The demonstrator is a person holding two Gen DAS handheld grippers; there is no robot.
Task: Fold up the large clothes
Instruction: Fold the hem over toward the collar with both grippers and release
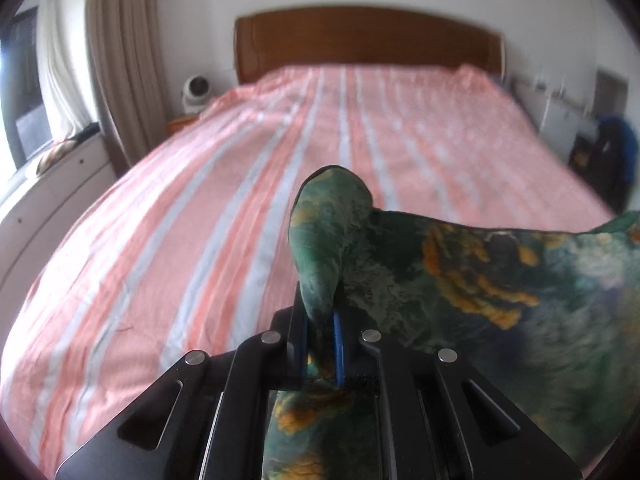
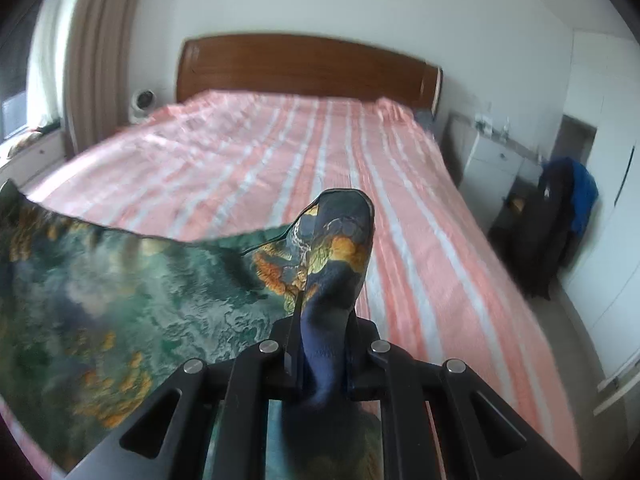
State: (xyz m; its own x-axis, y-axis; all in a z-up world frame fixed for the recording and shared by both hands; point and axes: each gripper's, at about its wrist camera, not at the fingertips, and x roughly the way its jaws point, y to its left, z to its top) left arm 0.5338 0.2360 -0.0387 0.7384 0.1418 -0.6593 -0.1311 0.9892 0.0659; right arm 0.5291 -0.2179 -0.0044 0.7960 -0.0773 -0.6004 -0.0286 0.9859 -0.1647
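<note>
- The big cloth (image 1: 460,280) was green and dark blue with orange blotches. It was held up above the near end of the bed, stretched between the two claws.
- The left claw (image 1: 320,320) was pinching one bunched corner of the cloth. The cloth poked up in a lump past its tips.
- The right claw (image 2: 324,320) was pinching the other corner, and a dark blue lump (image 2: 340,240) stuck up there too.
- The cloth sagged a little between the claws and hid the near part of the bed.
- The bed (image 1: 200,220) was wide. Its cover had pink, white and grey stripes running toward the far end.
- A brown wooden headboard (image 1: 368,40) stood at the far end, against a white wall.
- A small round white gadget (image 1: 196,94) sat beside the bed on the left, near the headboard.
- Long beige curtains (image 1: 120,60) hung at the left by a window (image 1: 24,80), with low white drawers (image 1: 52,200) under it.
- On the right side stood a white cabinet (image 2: 492,168) and a dark chair with blue and black clothes (image 2: 560,208) hanging on it.
- Both views were a bit blurry.
</note>
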